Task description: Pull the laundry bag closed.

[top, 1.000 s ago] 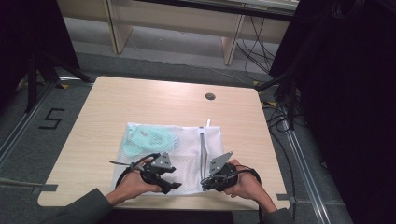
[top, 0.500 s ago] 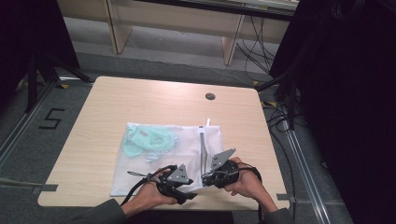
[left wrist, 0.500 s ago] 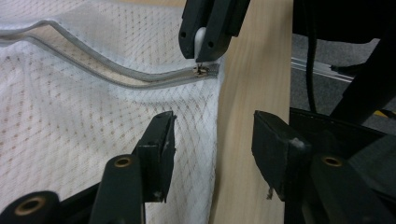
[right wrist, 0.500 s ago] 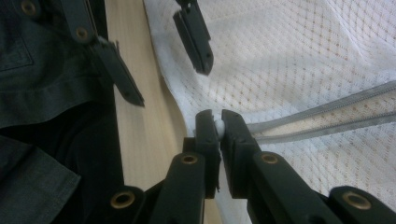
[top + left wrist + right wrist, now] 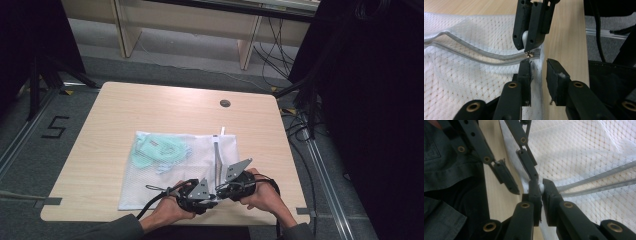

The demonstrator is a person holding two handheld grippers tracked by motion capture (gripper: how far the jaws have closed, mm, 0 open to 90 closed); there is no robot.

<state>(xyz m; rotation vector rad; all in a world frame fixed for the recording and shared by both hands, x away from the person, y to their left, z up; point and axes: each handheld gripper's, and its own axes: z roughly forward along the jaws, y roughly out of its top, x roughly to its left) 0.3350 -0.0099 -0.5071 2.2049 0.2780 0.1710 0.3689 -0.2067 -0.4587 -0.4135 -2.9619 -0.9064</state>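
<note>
A white mesh bag (image 5: 165, 180) lies flat on the wooden table (image 5: 150, 105), with a mint green garment (image 5: 157, 150) inside it. Its grey zipper (image 5: 217, 155) runs along the bag's right side toward the near edge. My right gripper (image 5: 540, 186) is shut on the white zipper pull (image 5: 541, 187) at the zipper's near end. My left gripper (image 5: 539, 72) stands open right beside it, its jaws straddling the bag's mesh edge (image 5: 536, 53) just below the pull (image 5: 524, 37). In the high view, both grippers (image 5: 210, 192) (image 5: 222, 187) meet tip to tip at the bag's near right corner.
A round cable hole (image 5: 225, 103) sits at the table's far right. The table's near edge runs just under both hands. Cables (image 5: 300, 125) trail on the floor to the right, and a taped "5" (image 5: 55, 127) marks the floor to the left.
My left gripper has moved right along the bag's near edge until it meets the right gripper at the zipper end. The right gripper has stayed put.
</note>
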